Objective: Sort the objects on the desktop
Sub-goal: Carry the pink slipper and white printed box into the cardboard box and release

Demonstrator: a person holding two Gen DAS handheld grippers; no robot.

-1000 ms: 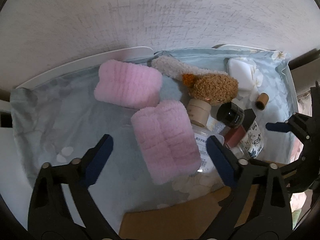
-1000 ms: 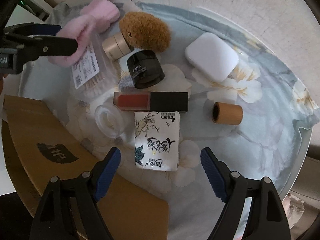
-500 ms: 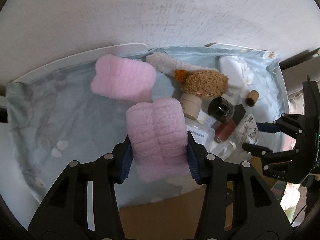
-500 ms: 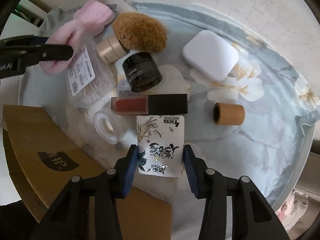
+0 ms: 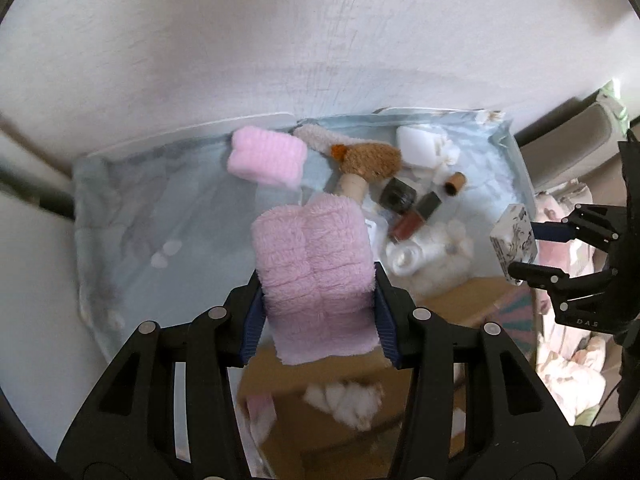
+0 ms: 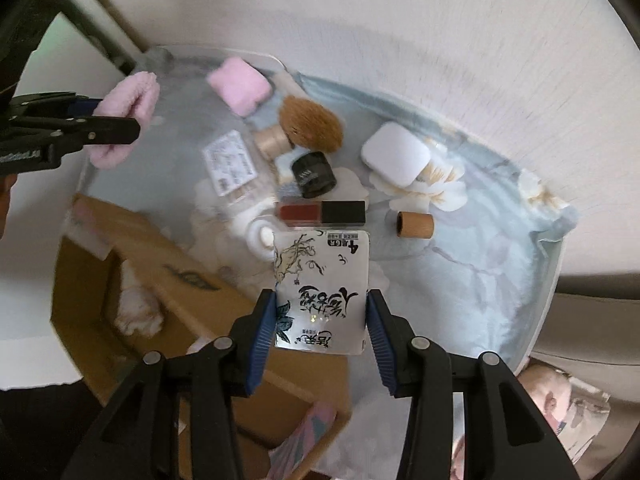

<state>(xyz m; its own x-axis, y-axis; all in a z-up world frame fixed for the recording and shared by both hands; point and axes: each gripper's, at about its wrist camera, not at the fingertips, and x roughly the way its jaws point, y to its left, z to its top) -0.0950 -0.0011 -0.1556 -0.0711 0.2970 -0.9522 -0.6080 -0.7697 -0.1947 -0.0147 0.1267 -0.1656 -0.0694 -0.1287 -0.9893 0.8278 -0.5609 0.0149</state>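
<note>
White wall rises behind your worktop (image 6: 472, 280), which is draped in a pale blue floral cloth. Your left tongs (image 5: 316, 312) have just closed on a pink fluffy towel (image 5: 314, 264) and hold it clear of the cloth; a second pink towel (image 5: 266, 158) lies near the far edge. Your right tongs (image 6: 320, 320) have likewise just closed on a white printed tissue pack (image 6: 322, 288) — pads pressed to both its sides, above the cloth. On the cloth lie a brown brush (image 6: 310, 120), black jar (image 6: 314, 174), lip gloss (image 6: 322, 213), white case (image 6: 394, 154) and cork tube (image 6: 415, 225). An open cardboard box (image 6: 188, 292) sits at the near edge.
</note>
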